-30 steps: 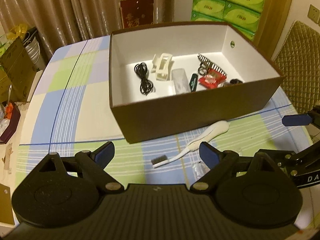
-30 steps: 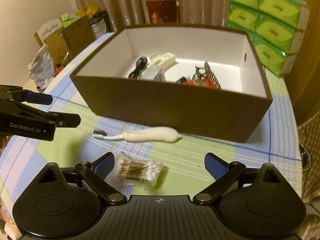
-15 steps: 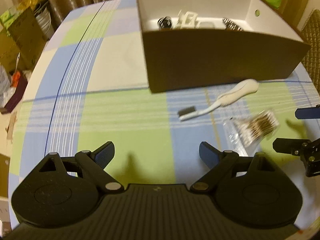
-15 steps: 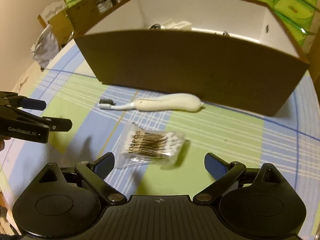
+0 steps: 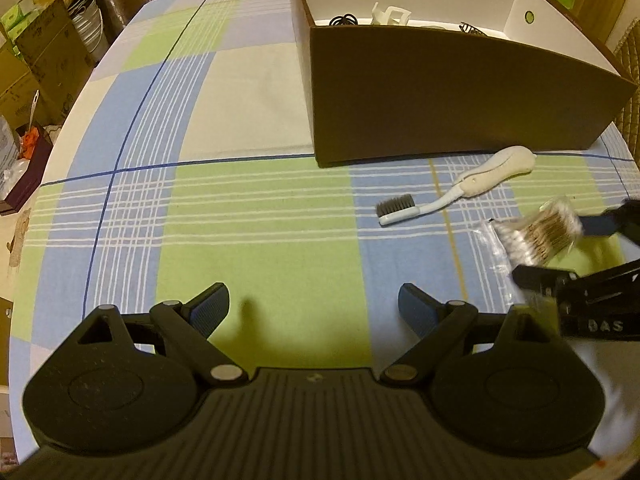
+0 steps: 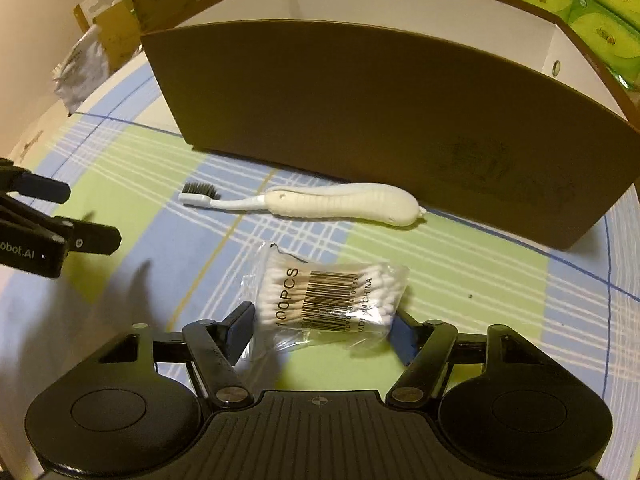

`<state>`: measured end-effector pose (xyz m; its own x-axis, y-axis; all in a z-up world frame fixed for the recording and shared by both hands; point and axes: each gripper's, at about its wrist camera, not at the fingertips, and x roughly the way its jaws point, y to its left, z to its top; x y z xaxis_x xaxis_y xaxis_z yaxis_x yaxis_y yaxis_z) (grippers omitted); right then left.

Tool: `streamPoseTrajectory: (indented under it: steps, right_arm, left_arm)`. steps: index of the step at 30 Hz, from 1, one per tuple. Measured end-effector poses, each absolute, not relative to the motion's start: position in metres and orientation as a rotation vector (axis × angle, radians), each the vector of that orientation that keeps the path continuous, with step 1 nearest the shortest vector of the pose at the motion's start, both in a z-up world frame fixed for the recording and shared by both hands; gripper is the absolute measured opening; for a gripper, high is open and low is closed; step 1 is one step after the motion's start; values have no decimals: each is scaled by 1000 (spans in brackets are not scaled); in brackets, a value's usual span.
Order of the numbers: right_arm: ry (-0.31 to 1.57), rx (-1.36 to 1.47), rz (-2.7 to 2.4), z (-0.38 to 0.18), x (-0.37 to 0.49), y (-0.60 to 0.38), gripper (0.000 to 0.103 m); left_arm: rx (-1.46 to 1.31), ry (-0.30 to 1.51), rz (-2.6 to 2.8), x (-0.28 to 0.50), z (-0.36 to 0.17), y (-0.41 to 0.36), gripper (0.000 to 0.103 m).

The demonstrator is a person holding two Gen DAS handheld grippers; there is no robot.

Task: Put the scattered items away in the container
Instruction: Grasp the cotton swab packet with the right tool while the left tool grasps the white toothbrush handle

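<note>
A clear bag of cotton swabs [image 6: 328,288] lies on the checked tablecloth, between the fingers of my right gripper [image 6: 323,330]. Its jaws are closing, and both pads touch the bag's ends. In the left wrist view the same bag [image 5: 536,236] is blurred between the right gripper's fingers [image 5: 600,224]. A white toothbrush [image 6: 340,204] with dark bristles lies just in front of the brown box [image 6: 360,100]. My left gripper [image 5: 312,300] hangs open over bare cloth, left of the toothbrush [image 5: 440,200]. The box [image 5: 440,92] holds several small items, mostly hidden by its near wall.
Cardboard boxes and bags [image 5: 36,52] crowd the floor past the table's left edge [image 5: 60,140]. Green tissue packs [image 6: 592,4] are stacked behind the box on the right. A padded chair back [image 5: 628,52] stands at the far right.
Both grippers have sunk toward the table. The right gripper's jaws have narrowed around the swab bag, which now sits between the pads. The left gripper's jaws stay wide.
</note>
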<state>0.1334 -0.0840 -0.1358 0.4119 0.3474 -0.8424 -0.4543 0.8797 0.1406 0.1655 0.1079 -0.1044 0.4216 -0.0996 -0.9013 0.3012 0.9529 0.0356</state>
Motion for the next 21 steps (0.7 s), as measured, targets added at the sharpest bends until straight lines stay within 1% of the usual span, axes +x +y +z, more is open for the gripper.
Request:
streamPoseTrajectory:
  steps: [4,13,21]
  right_arm:
    - [1036,-117,498,-134,131,-99,63]
    - [1076,-52,434,-131,123,-154,63]
    - [1084,-1,373,-128,117,-182,63]
  left_arm:
    - [208,1103,-277,166,-105,104,89]
    - [284,1024,-465,165,-101,67,87]
    - [383,904,-682,180,-101,19,70]
